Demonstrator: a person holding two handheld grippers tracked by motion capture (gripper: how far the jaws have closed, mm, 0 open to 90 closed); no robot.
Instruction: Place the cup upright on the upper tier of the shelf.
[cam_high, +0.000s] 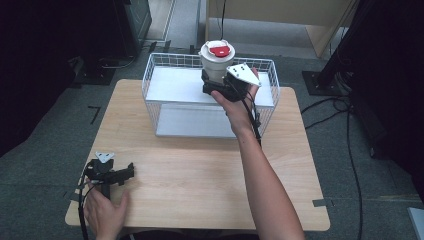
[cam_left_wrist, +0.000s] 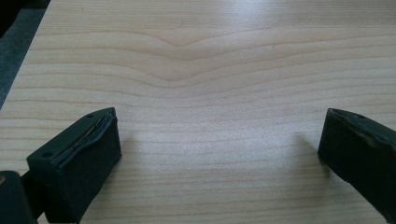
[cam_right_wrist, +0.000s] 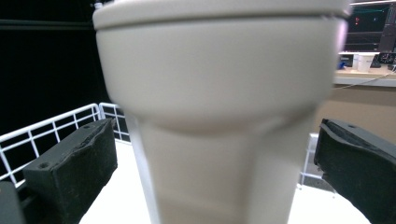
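A beige cup (cam_high: 216, 64) with a white lid and red tab stands tall in the white wire basket (cam_high: 150, 80) at the table's far side. My right gripper (cam_high: 214, 84) is open around the cup's lower part. In the right gripper view the cup (cam_right_wrist: 219, 107) is blurred, and the jaws flank it with narrow gaps on both sides, the gripper (cam_right_wrist: 217, 161) being wide open. My left gripper (cam_high: 129, 172) lies open on the wooden table (cam_high: 200, 170) near the front left corner. Only bare wood lies between its fingertips in the left gripper view (cam_left_wrist: 219, 144).
The basket has a white floor (cam_high: 190, 120) and low wire walls (cam_right_wrist: 46, 128). A cable (cam_high: 255, 120) trails along the right forearm. Dark stands and cables surround the table on the grey floor. A wooden cabinet (cam_high: 300, 15) stands beyond the basket.
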